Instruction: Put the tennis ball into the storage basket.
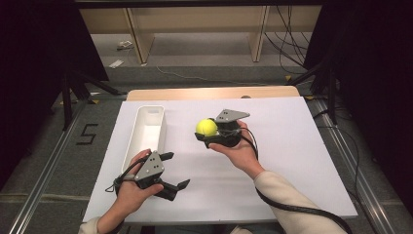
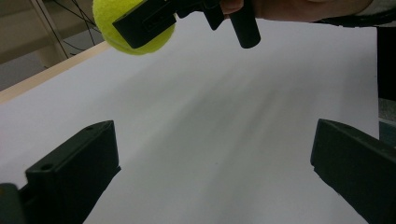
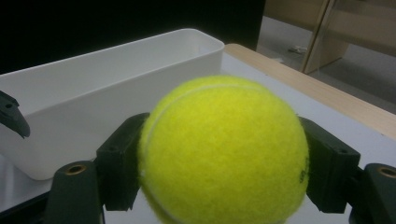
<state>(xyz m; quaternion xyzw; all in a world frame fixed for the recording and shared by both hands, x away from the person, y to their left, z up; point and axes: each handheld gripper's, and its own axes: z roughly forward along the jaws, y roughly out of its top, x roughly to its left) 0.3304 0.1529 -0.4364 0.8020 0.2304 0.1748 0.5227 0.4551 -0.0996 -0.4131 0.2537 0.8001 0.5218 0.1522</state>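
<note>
While wedged between the right gripper's [image 1: 208, 132] clenched fingers — tennis ball [image 1: 206, 127]; left gripper [image 1: 171, 170] splayed, empty.

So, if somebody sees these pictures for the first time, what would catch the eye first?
Most likely the bright yellow tennis ball, clamped in the right claw near the middle of the white table, held clear of the surface. Next comes the long white bin to its left, which looks empty. Nearer the person, the left claw is open and holds nothing.
</note>
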